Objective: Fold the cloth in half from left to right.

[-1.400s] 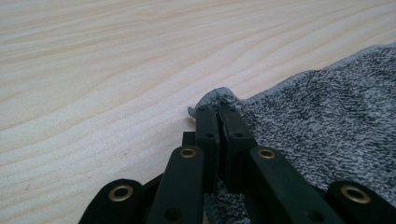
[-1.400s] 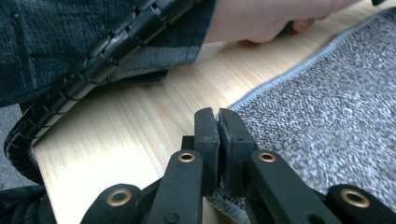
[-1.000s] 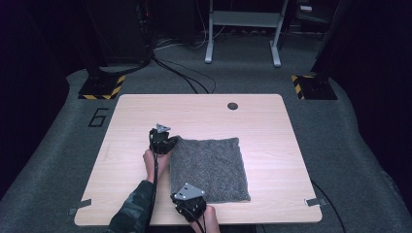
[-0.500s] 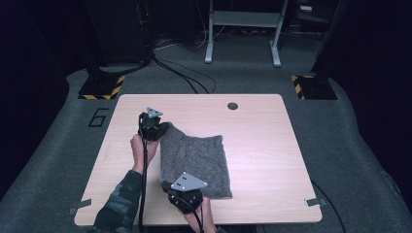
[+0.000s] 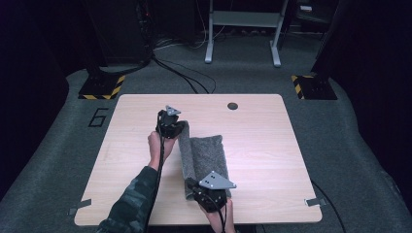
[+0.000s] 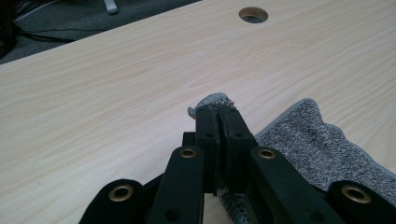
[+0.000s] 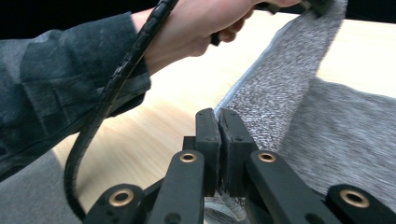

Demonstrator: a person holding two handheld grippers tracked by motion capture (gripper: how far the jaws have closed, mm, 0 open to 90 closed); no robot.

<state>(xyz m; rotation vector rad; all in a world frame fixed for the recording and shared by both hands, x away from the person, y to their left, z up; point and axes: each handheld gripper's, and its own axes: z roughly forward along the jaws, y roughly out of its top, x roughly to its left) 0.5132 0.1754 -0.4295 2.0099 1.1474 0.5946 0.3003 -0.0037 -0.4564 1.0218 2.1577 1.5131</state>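
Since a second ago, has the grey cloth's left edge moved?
Yes. The grey cloth's left edge is lifted off the table and carried right, toward the round hole's side, folding over; both grippers pinch it.

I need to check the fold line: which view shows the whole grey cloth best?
The high view: the grey cloth lies in full on the table, its left edge lifted between both grippers. The left gripper view gives one corner beside the shut jaws; the right gripper view gives the raised edge close up.
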